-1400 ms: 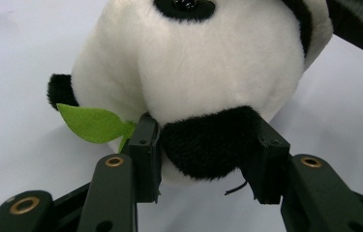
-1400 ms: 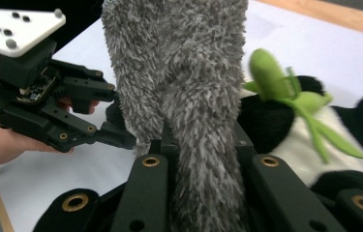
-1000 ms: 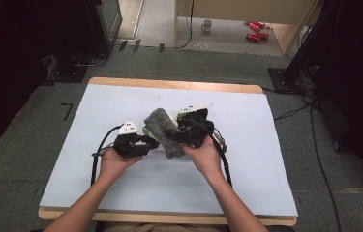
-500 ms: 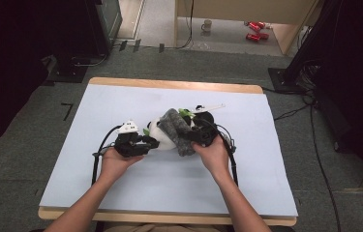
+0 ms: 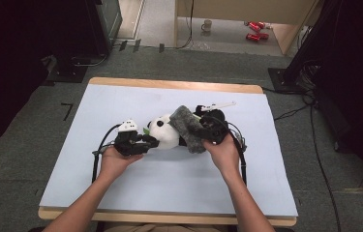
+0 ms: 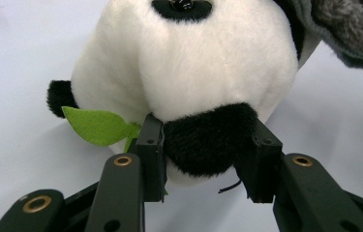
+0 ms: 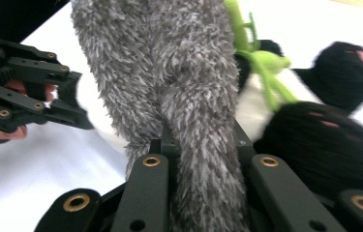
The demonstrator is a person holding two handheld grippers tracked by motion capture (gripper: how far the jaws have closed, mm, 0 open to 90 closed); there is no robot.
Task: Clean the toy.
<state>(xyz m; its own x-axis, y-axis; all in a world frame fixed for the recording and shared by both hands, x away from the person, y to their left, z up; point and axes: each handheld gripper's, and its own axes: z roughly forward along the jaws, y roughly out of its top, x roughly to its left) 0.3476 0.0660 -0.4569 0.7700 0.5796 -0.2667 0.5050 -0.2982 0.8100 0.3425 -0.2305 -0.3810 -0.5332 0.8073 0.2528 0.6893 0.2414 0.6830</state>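
High view is showing a black-and-white plush panda lying near the middle of the pale blue tabletop, with a grey furry cloth draped over its body. The left gripper, at the panda's 9 o'clock, is clamping its jaws partly closed on a black plush paw; the right gripper, at 3 o'clock, is pinching the cloth with jaws nearly shut. If the right hand is pulling sideways, the fuzzy cloth may be slipping out, or the soft paw may be squeezing free and the panda dragging along. The cloth is hiding the panda's torso, and the right pads are buried in fur.
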